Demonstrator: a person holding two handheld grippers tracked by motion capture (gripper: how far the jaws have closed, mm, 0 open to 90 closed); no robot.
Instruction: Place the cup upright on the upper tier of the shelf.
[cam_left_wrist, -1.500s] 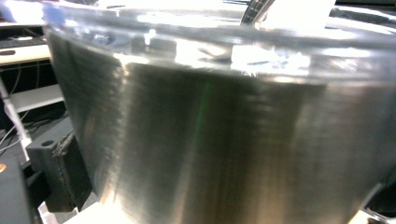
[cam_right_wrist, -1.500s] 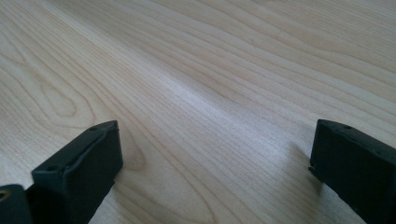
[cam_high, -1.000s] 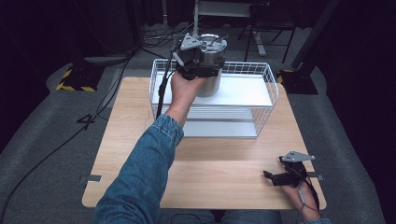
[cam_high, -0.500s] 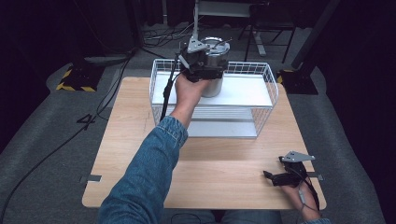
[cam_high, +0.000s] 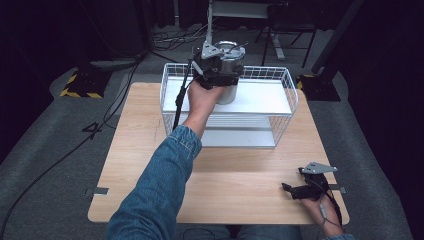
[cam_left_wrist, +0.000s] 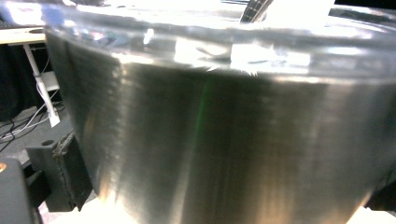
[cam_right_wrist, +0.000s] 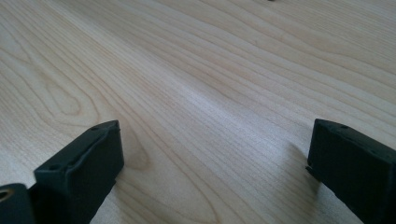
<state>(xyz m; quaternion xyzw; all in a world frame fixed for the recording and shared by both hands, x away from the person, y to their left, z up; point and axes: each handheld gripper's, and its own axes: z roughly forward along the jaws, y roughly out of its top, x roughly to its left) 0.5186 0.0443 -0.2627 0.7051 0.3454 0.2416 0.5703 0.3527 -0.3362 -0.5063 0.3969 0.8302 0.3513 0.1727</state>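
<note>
We have carried our left gripper (cam_high: 220, 67), clamped on the steel pot (cam_left_wrist: 233, 140), a little further right over the wire rack (cam_high: 280, 107)'s top shelf, likely to place it, while our right gripper (cam_right_wrist: 210, 163) rests wide open on the table (cam_high: 150, 150).

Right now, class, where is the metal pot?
In the high view, the metal pot sits at the far centre, inside the white wire basket, with the left hand-held gripper against it.
</note>
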